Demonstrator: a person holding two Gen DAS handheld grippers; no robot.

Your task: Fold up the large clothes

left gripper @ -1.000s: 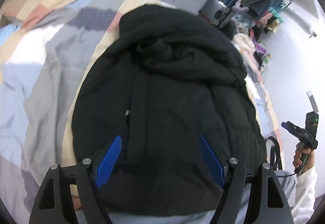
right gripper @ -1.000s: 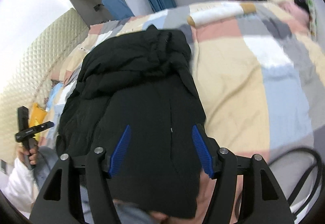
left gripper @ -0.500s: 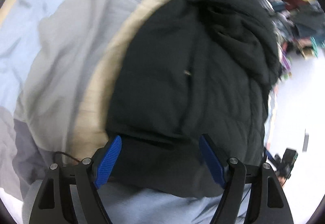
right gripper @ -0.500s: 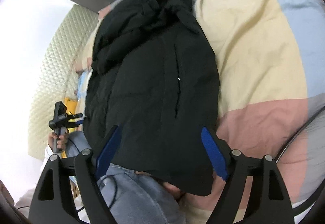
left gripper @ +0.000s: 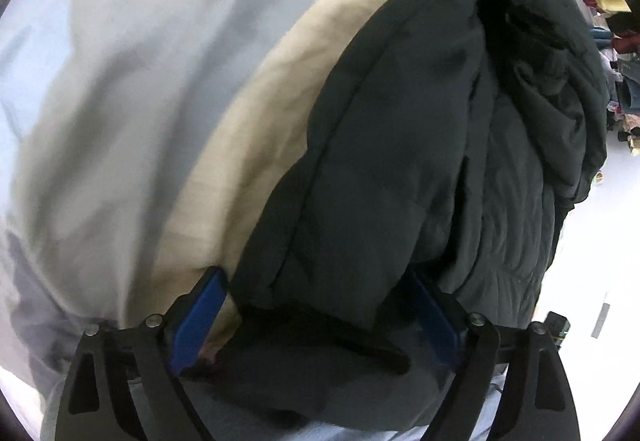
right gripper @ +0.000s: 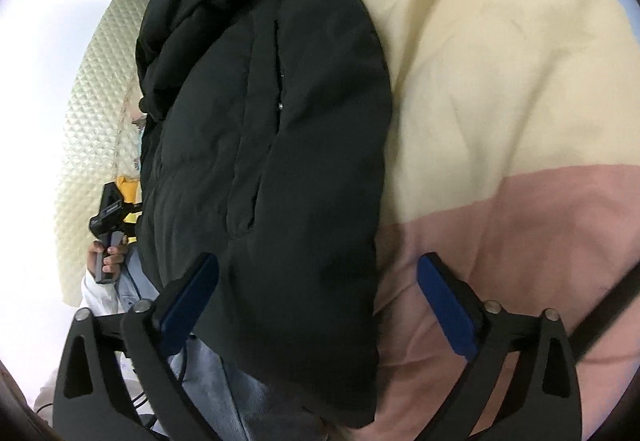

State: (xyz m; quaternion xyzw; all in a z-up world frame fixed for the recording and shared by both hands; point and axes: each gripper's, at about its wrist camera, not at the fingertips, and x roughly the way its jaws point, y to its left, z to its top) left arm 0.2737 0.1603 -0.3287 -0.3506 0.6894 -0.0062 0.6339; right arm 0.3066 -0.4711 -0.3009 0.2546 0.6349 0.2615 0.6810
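Note:
A large black padded jacket (left gripper: 420, 169) lies on a patchwork bed cover, its hem toward me and its hood at the far end. My left gripper (left gripper: 316, 305) is open, its blue fingers (left gripper: 196, 317) on either side of the jacket's left hem corner, which bulges between them. The jacket also fills the left half of the right wrist view (right gripper: 260, 145). My right gripper (right gripper: 320, 301) is open, with the jacket's right hem edge between its blue fingers (right gripper: 444, 301). The left gripper shows from outside in that view (right gripper: 108, 209), held in a hand.
The bed cover has cream (right gripper: 500, 61), pink (right gripper: 520, 241) and grey-blue (left gripper: 100, 81) patches. A quilted cream headboard (right gripper: 96, 113) stands beyond the jacket's left side. A rack of hanging clothes (left gripper: 616, 21) is at the far right. My jeans (right gripper: 224, 393) are below the hem.
Both grippers have come down low and close to the jacket's hem, the left at the left corner, the right at the right edge. Both stay open.

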